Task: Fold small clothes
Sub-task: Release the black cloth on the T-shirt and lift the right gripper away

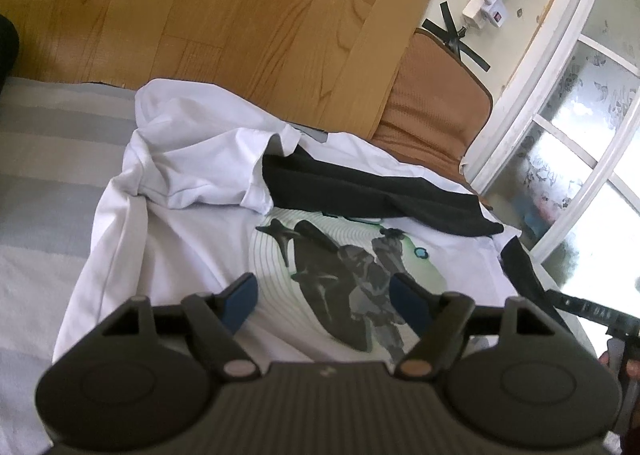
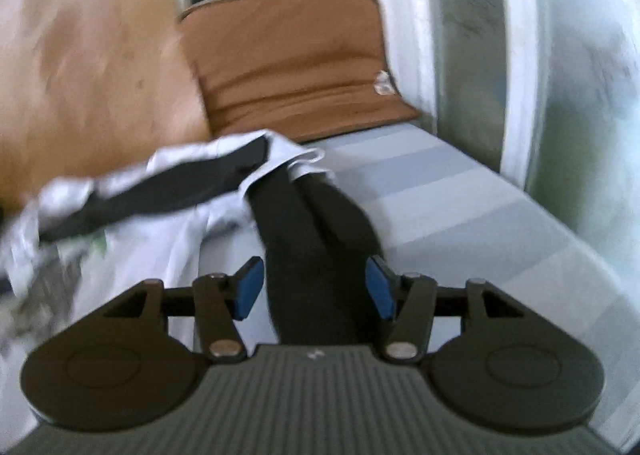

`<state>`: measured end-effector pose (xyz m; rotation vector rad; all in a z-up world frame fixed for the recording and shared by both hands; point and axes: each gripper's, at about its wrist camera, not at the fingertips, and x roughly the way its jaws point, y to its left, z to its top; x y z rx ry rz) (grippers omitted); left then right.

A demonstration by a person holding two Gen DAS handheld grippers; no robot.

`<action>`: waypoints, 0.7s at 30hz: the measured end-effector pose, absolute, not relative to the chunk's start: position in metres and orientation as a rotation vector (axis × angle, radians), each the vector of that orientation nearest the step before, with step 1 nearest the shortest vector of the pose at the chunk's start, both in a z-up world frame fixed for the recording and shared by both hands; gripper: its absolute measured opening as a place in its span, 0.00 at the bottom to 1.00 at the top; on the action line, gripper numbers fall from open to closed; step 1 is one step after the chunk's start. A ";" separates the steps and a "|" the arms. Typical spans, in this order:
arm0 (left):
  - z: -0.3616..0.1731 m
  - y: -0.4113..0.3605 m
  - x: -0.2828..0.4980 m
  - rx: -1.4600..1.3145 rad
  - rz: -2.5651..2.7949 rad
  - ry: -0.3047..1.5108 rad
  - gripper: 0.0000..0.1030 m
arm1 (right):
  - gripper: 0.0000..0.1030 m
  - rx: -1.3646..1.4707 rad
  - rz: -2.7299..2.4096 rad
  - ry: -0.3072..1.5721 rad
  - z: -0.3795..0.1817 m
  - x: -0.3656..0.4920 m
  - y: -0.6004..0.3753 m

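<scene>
A white T-shirt with a grey and green print and black sleeves lies rumpled on the striped grey bedcover. One white part is folded over at the top left. My left gripper is open and empty, hovering over the print. In the right wrist view the shirt is blurred; a black sleeve runs between the blue pads of my right gripper, which is open around it.
A brown cushion lies on the wooden floor past the bed, also in the right wrist view. A white power strip with black tape sits by the white door frame. The bedcover's edge runs along the glass door.
</scene>
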<state>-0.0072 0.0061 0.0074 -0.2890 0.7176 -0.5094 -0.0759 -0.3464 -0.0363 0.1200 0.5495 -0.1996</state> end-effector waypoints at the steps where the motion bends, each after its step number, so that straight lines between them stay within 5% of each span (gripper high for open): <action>1: 0.008 0.005 -0.007 -0.284 -0.509 0.717 0.73 | 0.57 0.076 -0.209 0.565 -0.040 -0.069 -0.343; 3: 0.007 0.005 -0.008 -0.278 -0.508 0.716 0.73 | 0.51 0.037 -0.208 0.570 -0.048 -0.056 -0.345; 4: 0.007 0.005 -0.008 -0.275 -0.509 0.716 0.73 | 0.18 0.067 -0.182 0.579 -0.046 -0.053 -0.351; 5: 0.007 0.005 -0.008 -0.272 -0.509 0.715 0.73 | 0.07 0.107 -0.175 0.585 -0.040 -0.048 -0.358; 13: 0.006 0.006 -0.008 -0.262 -0.514 0.714 0.73 | 0.07 0.524 -0.408 0.428 0.021 -0.010 -0.491; 21: 0.007 0.008 -0.008 -0.249 -0.520 0.716 0.74 | 0.07 0.776 -0.188 0.417 0.059 0.008 -0.482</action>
